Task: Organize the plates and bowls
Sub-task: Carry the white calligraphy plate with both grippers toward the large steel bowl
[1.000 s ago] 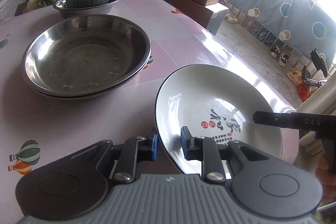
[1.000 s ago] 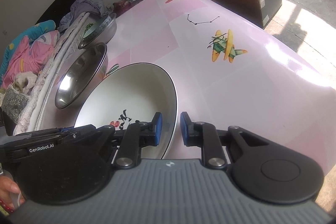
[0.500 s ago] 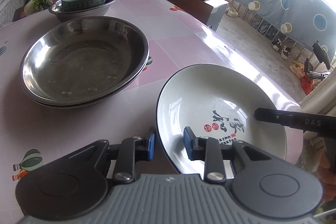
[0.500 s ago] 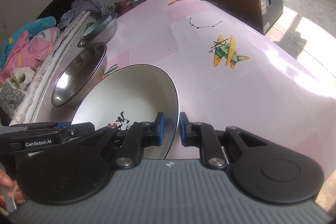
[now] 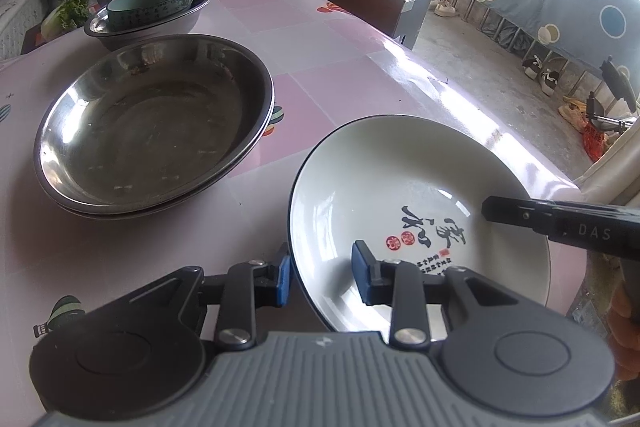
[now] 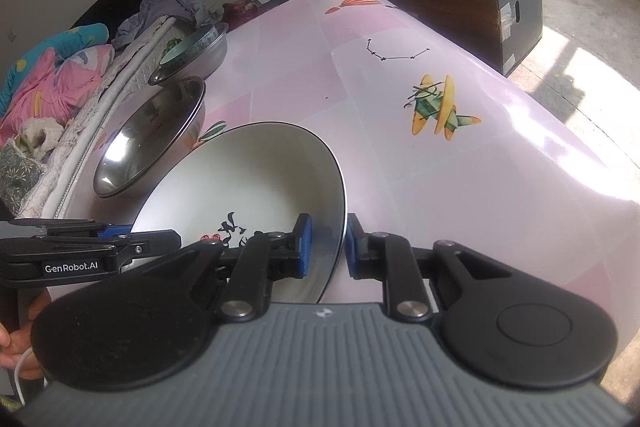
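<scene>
Left wrist view: our left claw straddles the white plate's rim at 7 o'clock, pads apart, gripping nothing; steel plates at 10 o'clock on the counter; right wrist view: our right claw pinches the plate's rim.

Ceramic plate lies right of steel basins; bowl behind.

Bare pink tabletop right of the white plate; stacked steel basins close on its left.
</scene>
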`<state>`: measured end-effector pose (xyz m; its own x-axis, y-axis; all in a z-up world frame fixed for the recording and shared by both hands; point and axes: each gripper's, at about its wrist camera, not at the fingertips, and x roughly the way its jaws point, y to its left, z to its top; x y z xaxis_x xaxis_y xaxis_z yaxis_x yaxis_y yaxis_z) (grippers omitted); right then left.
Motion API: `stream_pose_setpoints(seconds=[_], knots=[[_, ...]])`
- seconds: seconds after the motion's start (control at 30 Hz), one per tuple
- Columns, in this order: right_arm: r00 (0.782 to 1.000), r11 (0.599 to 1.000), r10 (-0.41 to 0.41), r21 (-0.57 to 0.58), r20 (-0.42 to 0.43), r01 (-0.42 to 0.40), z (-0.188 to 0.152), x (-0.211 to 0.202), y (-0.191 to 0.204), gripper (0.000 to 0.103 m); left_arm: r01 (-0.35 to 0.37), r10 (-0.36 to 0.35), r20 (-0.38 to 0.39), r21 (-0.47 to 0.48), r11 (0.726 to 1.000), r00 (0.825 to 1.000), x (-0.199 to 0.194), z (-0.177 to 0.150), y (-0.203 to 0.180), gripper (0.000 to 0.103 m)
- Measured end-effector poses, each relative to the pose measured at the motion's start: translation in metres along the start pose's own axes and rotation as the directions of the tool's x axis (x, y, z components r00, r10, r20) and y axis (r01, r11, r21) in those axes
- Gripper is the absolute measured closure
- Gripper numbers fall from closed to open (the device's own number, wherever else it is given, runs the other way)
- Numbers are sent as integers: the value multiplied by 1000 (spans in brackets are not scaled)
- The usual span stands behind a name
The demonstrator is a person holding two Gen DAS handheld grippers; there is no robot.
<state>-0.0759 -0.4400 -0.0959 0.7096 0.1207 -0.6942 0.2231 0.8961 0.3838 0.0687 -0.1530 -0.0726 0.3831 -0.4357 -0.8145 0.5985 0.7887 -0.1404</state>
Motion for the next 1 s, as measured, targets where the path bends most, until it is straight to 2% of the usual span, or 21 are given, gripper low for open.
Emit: stream_pose_setpoints(seconds=[0.37,1.0], knots=[[1000,1000,3,-18,8,-3,-4,-2,1,84,-15,15,-11,2,1000,1000,-1,-1,-3,71],[1000,1000,2,-2,19,-2,-11,-7,1,85,8,-8,-20,-22,1000,1000,-3,-5,-1,71]])
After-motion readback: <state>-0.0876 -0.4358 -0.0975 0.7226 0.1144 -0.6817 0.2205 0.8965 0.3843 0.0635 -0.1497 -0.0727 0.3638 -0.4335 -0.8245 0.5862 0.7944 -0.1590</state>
